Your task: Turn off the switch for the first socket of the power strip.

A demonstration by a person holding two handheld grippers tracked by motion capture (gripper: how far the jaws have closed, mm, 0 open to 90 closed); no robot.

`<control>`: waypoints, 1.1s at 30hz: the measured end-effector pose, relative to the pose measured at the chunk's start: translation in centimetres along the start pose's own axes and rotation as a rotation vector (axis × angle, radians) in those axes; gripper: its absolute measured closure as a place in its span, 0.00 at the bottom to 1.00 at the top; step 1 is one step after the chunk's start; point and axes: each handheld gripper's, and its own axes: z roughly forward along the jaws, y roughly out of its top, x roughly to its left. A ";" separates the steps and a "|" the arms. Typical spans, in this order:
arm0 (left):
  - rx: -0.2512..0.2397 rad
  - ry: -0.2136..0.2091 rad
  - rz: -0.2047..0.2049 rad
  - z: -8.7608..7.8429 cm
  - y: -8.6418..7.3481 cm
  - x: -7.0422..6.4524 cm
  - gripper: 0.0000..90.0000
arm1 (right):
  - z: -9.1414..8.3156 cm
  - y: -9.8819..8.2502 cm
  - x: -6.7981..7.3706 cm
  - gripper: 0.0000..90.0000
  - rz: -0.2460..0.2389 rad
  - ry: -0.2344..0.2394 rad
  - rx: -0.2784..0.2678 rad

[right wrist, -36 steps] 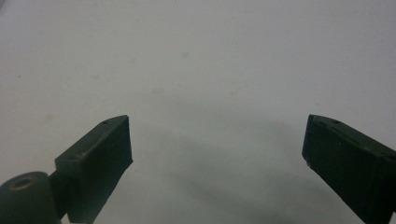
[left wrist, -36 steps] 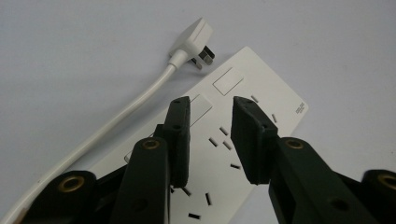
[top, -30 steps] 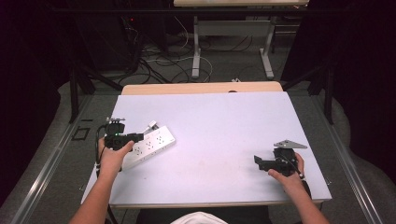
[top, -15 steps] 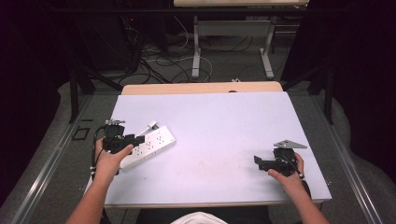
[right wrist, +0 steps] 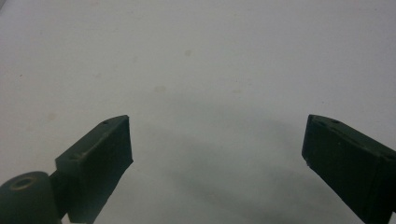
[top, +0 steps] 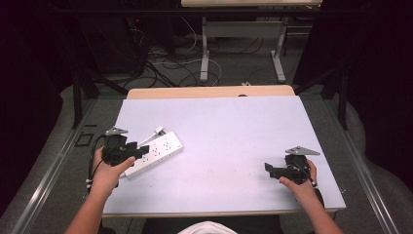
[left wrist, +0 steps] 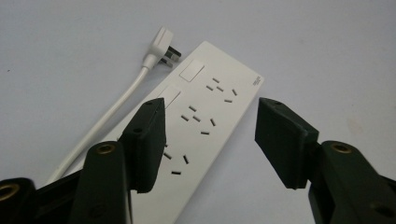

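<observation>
Bench (top: 234,131), pale, bare at centre. Power strip (top: 158,152) flat near left edge, cord and plug (left wrist: 163,44) alongside. Left gripper (left wrist: 210,140) wide, straddling strip's near end without contact. Right gripper (right wrist: 217,154) wide, empty, well apart. Probable step: approach; next, lower and close.

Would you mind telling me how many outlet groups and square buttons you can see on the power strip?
3 outlet groups and 2 buttons on the power strip. The groups run along its length, the nearest partly behind the left gripper; the buttons sit at the far end, near the plug. More may be hidden nearer.
</observation>
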 end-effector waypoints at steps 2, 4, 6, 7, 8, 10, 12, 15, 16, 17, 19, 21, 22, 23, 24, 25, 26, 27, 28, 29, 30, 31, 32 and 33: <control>-0.008 0.009 0.008 -0.1 -0.2 0.0 0.45 | 0.0 0.0 0.0 0.09 0.000 0.000 0.000; -0.018 0.010 0.003 -0.2 -0.4 -0.1 0.44 | 0.0 0.0 0.0 0.09 0.001 0.001 0.000; -0.030 0.006 0.000 -0.3 -0.6 0.0 0.41 | 0.0 0.0 0.0 0.09 0.001 0.001 0.001; -0.037 0.009 -0.003 -0.3 -0.7 0.0 0.39 | 0.0 0.0 0.0 0.09 0.001 0.001 0.001; -0.046 0.005 -0.008 -0.3 -0.8 0.1 0.37 | 0.0 0.0 0.0 0.09 0.001 0.000 0.002; -0.062 0.004 -0.013 -0.3 -1.0 0.2 0.33 | 0.0 0.0 0.0 0.09 0.000 0.000 0.001; -0.071 0.001 -0.019 -0.3 -1.1 0.2 0.27 | 0.0 0.0 0.0 0.09 0.001 0.000 0.001; -0.087 -0.003 -0.040 -0.4 -1.3 0.3 0.19 | 0.0 0.0 0.0 0.09 0.001 0.000 0.002; -0.094 -0.006 -0.052 -0.4 -1.4 0.3 0.17 | 0.0 0.0 0.0 0.09 0.001 0.001 0.002; -0.097 -0.004 -0.056 -0.5 -1.5 0.4 0.17 | 0.0 0.0 0.0 0.09 0.001 0.001 0.001; -0.104 -0.005 -0.064 -0.5 -1.6 0.5 0.12 | 0.0 0.0 0.0 0.09 0.001 0.001 0.001; -0.111 -0.011 -0.070 -0.5 -1.8 0.7 0.05 | 0.0 0.0 0.0 0.09 0.001 0.001 0.001; -0.116 -0.015 -0.075 -0.4 -1.9 0.7 0.02 | 0.0 0.0 0.0 0.09 0.000 0.001 0.001; -0.115 -0.013 -0.077 -0.5 -2.1 0.8 0.00 | 0.0 0.0 0.0 0.09 -0.001 0.001 0.001; -0.123 -0.013 -0.083 -0.5 -2.3 0.9 0.00 | 0.0 0.0 0.0 0.09 -0.001 0.002 0.001; -0.127 -0.012 -0.090 -0.4 -2.5 1.0 0.00 | 0.0 0.0 0.0 0.09 -0.001 0.001 0.001; -0.128 -0.006 -0.098 -0.4 -2.7 1.1 0.00 | 0.0 -0.1 -0.1 0.09 -0.003 0.003 0.001; -0.129 -0.006 -0.098 -0.4 -2.9 1.2 0.00 | 0.0 -0.1 -0.1 0.09 0.001 0.002 0.000; -0.130 -0.002 -0.101 -0.4 -3.2 1.4 0.00 | 0.0 -0.1 -0.1 0.09 -0.002 0.002 0.001; -0.132 0.003 -0.102 -0.3 -3.4 1.5 0.00 | 0.0 -0.1 -0.1 0.09 -0.003 0.001 0.001; -0.140 0.006 -0.105 -0.3 -3.6 1.7 0.00 | 0.0 -0.1 -0.1 0.09 -0.001 0.001 0.001; -0.142 0.006 -0.107 -0.4 -3.8 1.8 0.00 | 0.0 -0.1 0.0 0.09 -0.001 0.001 0.002; -0.148 0.008 -0.109 -0.4 -3.9 2.0 0.00 | 0.0 -0.1 0.0 0.09 -0.001 0.001 0.002; -0.149 0.012 -0.112 -0.5 -4.1 2.1 0.00 | 0.0 -0.1 0.0 0.09 -0.001 0.001 0.002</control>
